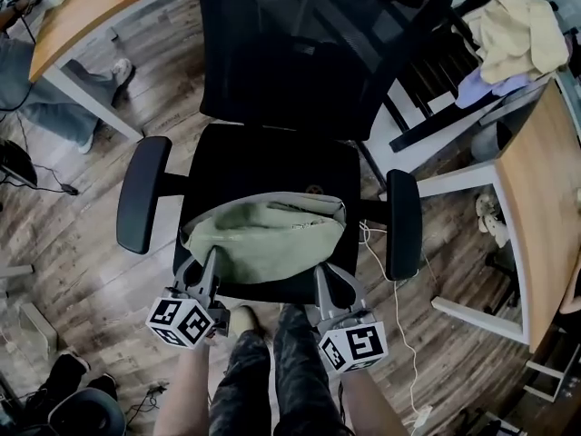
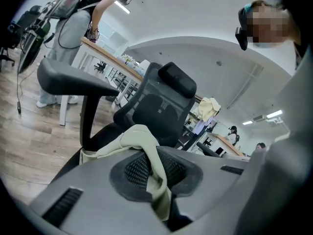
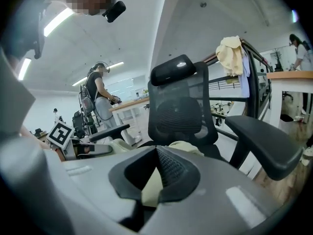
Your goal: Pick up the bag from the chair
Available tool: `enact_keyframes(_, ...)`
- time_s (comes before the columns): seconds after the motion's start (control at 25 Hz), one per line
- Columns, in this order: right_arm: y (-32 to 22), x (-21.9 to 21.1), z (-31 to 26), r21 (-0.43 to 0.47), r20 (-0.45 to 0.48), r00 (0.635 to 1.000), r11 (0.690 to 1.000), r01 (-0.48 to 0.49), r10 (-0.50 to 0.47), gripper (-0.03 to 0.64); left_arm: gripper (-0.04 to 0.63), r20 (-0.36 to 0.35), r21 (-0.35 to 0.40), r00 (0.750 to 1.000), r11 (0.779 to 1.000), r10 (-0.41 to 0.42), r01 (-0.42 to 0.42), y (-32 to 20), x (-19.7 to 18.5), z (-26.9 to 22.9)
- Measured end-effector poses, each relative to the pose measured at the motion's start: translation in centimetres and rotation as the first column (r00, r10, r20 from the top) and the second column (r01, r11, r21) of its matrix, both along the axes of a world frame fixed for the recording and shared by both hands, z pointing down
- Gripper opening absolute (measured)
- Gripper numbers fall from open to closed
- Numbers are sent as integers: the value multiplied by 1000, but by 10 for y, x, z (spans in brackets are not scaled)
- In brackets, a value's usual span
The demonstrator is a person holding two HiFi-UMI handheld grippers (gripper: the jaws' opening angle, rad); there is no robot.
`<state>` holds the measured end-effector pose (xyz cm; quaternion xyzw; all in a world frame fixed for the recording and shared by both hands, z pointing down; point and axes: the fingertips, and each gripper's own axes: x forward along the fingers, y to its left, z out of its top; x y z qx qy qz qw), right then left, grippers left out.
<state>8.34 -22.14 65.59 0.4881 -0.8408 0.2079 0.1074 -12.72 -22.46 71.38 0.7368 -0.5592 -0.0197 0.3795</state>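
Lifting cleanly is the job now, judged from how things sit. The black chair (image 1: 281, 53) carries the pale green bag (image 1: 263, 239) on the front half of its seat, between the two armrests (image 1: 142, 193).

The left gripper (image 1: 207, 271) is at the seat's front left. Its pads are drawn narrow and pinch a fold of the bag's cloth that drapes over and between them. The right gripper (image 1: 322, 280) is at the seat's front right, jaws all but together, with a thin sliver of the same pale cloth caught low between the pads.

Both holds are on loose fabric at the near edge, so both hands should probably rise together and level, keeping the bag centred between the armrests. Pulling toward the seat's front alone would likely drag it or let it sag and swing.

Several things are hard to make out:
- The right grip looks shallow, and how much cloth it really has is hard to tell.
- The bag's underside and its far edge toward the backrest are hidden.
- What the bag contains, and so its weight, cannot be told.
- No strap or handle can be made out.
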Motion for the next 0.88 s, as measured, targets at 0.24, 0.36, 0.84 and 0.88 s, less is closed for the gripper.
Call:
enact_keyframes(0.24,-14,20,4,-83,105,988,991,-103,111,147,23,33,-12,999,1000,-5,6,0,-2,2)
enact_keyframes(0.36,-24,30,10,-157,191,961,973,-172,200,159,23,74,-19,997,1000,-1,2,1,-2,2)
enact_keyframes(0.84,-49,29,51,-459,375,840,866,-198,391,291,23,188,-19,982,1000,19,-15,2,1,4)
enact_keyframes(0.88,-52,27,53,-471,381,836,861,-192,395,301,23,204,-18,979,1000,27,-24,3,2,4)
